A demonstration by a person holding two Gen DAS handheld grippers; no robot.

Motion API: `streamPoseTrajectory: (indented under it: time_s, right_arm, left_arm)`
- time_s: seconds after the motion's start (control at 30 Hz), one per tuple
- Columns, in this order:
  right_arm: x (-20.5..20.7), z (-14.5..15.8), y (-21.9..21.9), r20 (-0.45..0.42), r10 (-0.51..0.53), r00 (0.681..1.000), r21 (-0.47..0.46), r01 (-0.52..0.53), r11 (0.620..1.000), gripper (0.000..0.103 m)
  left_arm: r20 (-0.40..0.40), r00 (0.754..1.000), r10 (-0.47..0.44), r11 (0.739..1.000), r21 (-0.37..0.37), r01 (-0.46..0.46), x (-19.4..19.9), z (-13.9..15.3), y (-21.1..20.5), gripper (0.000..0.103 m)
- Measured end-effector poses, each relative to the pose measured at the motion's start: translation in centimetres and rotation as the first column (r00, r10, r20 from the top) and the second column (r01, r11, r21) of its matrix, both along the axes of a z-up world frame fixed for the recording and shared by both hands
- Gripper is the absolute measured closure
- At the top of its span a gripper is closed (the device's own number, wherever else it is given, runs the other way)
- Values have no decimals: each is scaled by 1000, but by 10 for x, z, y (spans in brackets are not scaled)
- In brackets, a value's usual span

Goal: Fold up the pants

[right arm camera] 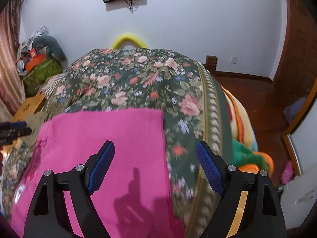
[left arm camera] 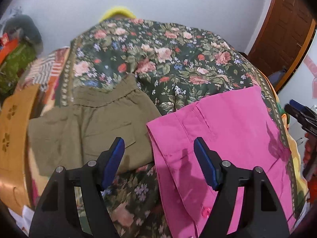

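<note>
Pink pants (left arm camera: 227, 138) lie folded flat on the floral bedspread (left arm camera: 158, 59), also in the right wrist view (right arm camera: 103, 138). Folded olive-green pants (left arm camera: 89, 127) lie to their left. My left gripper (left arm camera: 159, 148) is open and empty, above the gap between the two garments. My right gripper (right arm camera: 155, 152) is open and empty, above the pink pants' right edge. The right gripper shows at the far right of the left wrist view (left arm camera: 301, 115).
A cardboard box (left arm camera: 13, 134) stands left of the bed. Clutter and a green bag (right arm camera: 41, 71) sit at the far left corner. A colourful blanket (right arm camera: 243, 138) hangs at the bed's right edge, with wooden floor (right arm camera: 257, 103) beyond.
</note>
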State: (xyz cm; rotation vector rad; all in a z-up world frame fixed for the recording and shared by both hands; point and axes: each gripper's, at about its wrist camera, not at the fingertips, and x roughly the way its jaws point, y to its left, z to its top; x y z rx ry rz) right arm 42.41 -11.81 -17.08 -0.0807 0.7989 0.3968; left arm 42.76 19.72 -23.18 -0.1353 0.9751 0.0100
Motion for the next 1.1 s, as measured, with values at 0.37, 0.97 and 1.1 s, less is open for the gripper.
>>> streamPoseTrajectory:
  time_s: [0.37,0.97,1.1]
  right_arm:
    - [73,-47,18,-81,15,997,-34,-18,999,29]
    - [65,-11,14,-37,-16,999,14,16,1000,102]
    - [54,38,6,47,-14,999,38,12,999,102]
  left_arm:
    - [-26,998,-51,994,-97,48,36,-42,11,36]
    - [64,998,-20,1000,18,18,22,13,-4,93]
    - [145,989,-40,995,92,27,13,52,-18,93]
